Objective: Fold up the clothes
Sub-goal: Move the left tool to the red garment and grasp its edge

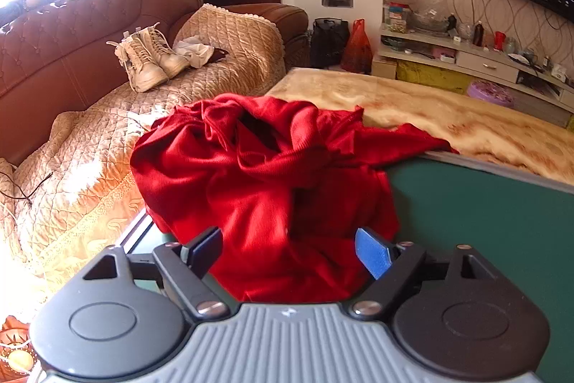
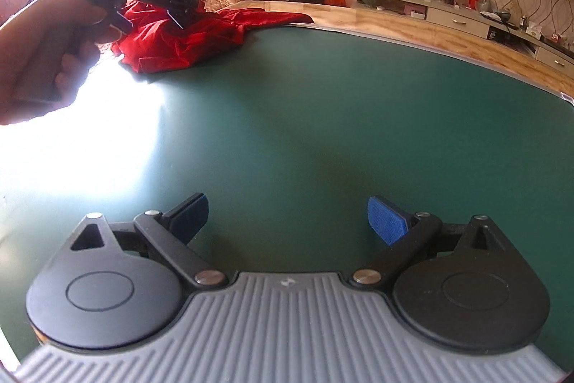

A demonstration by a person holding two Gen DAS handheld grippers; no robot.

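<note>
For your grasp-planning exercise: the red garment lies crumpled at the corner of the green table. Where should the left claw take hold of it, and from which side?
Grip the near hem of the red garment, coming in low from the table side. The left claw already stands open over that edge, its pads not pressing. There the cloth lies flattest; further back it is bunched in thick folds, so a pinch there would gather several layers.

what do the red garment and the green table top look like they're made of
Red garment: looks like a soft, fine knit or jersey with a slight sheen; it slumps in loose folds and shows faint ribbing. Green table top: seems a smooth, matte mat or felt-like cover; flat even colour, though it glares under sunlight.
</note>
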